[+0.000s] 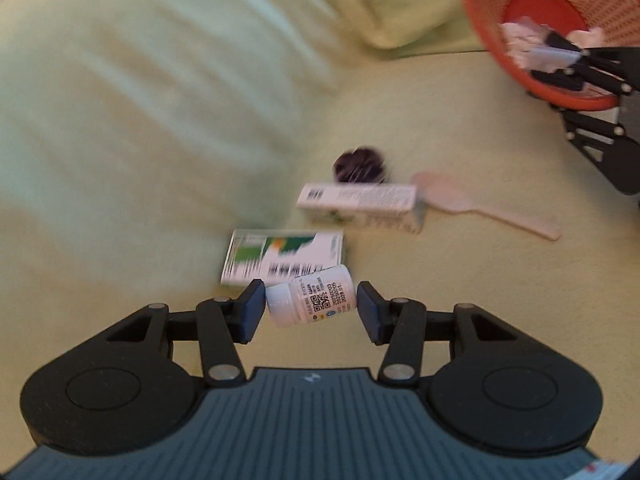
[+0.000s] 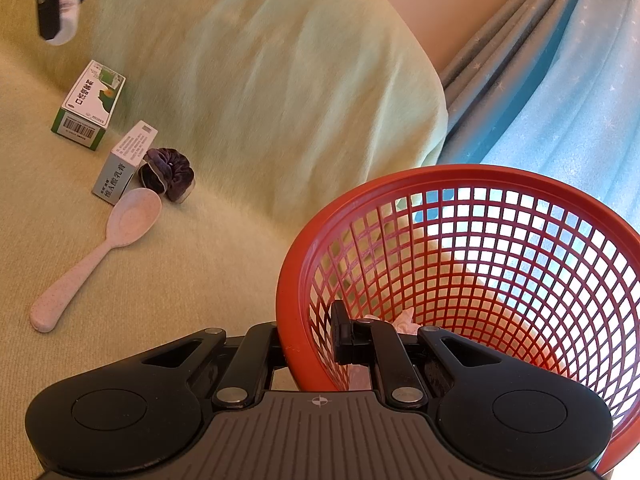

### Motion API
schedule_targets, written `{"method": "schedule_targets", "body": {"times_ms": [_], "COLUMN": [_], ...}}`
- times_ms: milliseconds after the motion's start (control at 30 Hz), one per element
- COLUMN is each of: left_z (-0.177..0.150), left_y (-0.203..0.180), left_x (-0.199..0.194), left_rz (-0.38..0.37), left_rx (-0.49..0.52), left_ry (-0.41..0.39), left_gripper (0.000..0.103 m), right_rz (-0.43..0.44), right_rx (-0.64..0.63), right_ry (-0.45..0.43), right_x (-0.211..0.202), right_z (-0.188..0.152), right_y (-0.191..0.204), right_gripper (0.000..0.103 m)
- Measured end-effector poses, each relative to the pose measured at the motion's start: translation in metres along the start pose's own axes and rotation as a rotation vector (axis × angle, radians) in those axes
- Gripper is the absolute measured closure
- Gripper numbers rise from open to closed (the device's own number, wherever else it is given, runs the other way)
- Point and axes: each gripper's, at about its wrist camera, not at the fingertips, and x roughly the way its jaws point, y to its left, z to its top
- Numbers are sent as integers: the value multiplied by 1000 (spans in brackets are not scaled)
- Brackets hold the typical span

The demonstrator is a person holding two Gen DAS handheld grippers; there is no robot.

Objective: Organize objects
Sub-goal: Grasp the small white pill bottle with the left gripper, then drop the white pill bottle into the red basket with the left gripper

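We hold the left gripper [image 1: 311,308] low over the pale green bed cover [image 1: 460,320], its fingers [image 1: 251,312] spread wide on either side of a small white pill bottle [image 1: 310,299]. The bottle lies on its side between the pads; the left pad looks to be touching its cap end, the right pad stands just clear of it. Just beyond the bottle lies a green-and-white medicine box [image 1: 282,257], nearly against it. Farther from the bottle is a slim white carton [image 1: 362,205], with a dark purple scrunchie [image 1: 360,164] behind that and a pale pink spoon [image 1: 492,208] beside the carton on the right. A big green pillow [image 1: 140,100] rises left of the bottle.

Well beyond the bottle, up to the right, our right gripper [image 2: 310,340] grips the rim of the red mesh basket [image 2: 480,280], one finger inside the wall and one outside, closed narrow on it. Crumpled white paper [image 1: 520,38] lies in the basket's bottom.
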Motion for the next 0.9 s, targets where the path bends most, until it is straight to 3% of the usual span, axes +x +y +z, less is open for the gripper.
{"method": "schedule_targets", "body": {"times_ms": [567, 900], "left_z": [70, 98], "left_y": [-44, -70], "left_x": [-16, -32], "left_rz": [-67, -116], "left_rx": [219, 415], "left_ry": [-177, -333], "left_gripper": [58, 58], "right_rz": [0, 1], "right_rx": [3, 6], "right_ry": [-1, -2], "right_x": [0, 0], "right_z": [1, 2], "right_y": [0, -1], "right_gripper": [96, 96]}}
